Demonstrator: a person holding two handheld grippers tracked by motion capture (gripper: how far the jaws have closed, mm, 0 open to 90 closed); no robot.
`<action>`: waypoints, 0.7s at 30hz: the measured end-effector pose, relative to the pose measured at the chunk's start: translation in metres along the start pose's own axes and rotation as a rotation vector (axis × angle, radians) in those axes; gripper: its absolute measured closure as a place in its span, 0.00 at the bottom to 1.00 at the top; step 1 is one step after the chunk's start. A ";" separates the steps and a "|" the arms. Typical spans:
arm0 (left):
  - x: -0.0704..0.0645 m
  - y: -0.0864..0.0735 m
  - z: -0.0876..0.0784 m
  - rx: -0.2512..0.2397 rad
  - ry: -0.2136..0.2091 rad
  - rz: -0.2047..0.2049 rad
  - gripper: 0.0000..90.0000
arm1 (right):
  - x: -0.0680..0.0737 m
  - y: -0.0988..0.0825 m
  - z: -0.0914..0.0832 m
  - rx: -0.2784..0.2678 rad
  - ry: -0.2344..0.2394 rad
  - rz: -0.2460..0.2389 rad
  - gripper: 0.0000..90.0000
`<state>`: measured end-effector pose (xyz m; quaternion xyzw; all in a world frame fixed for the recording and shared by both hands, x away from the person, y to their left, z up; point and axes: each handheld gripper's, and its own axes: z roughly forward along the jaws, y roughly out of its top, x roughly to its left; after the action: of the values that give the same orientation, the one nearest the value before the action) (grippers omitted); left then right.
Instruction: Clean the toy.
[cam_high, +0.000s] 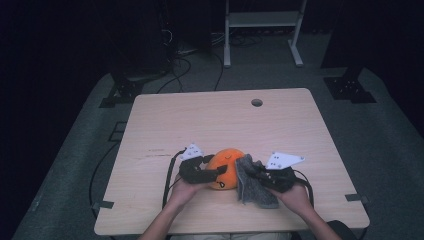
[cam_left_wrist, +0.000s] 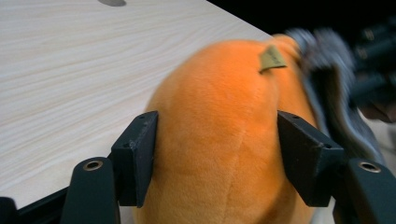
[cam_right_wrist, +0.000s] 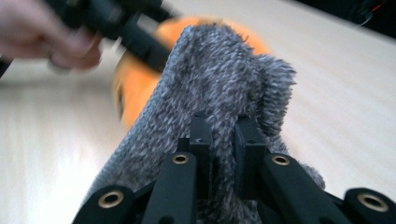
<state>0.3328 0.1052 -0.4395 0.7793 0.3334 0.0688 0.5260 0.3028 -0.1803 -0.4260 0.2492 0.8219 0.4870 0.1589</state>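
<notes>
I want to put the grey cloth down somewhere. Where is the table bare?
Bare: the far half of the table, from the plush up to the hole, and both side strips by the left and right edges. Crowded: the near middle, where the left gripper clamps the plush and the right gripper pinches the cloth against it.

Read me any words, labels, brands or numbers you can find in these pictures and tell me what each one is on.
No text can be read.
Tan tag on the orange plush toy: any print is too blurred to read.
Dark embroidered marks on the toy's front in the high view: a face-like pattern, not letters.
Faint marks on the table: too small to read.
Grey fuzzy cloth: no label visible.
</notes>
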 end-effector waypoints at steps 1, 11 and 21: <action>0.000 0.000 -0.001 0.002 -0.010 0.001 0.36 | -0.002 0.003 0.000 -0.022 -0.003 0.014 0.88; 0.006 0.000 -0.005 -0.052 0.061 -0.082 0.41 | 0.005 -0.019 0.011 0.129 0.006 0.006 0.89; 0.006 0.003 -0.007 -0.002 -0.048 -0.062 0.24 | 0.000 0.000 0.011 -0.002 -0.021 0.023 0.89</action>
<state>0.3358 0.1136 -0.4350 0.7697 0.3444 0.0341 0.5365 0.3082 -0.1726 -0.4310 0.2636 0.8169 0.4868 0.1620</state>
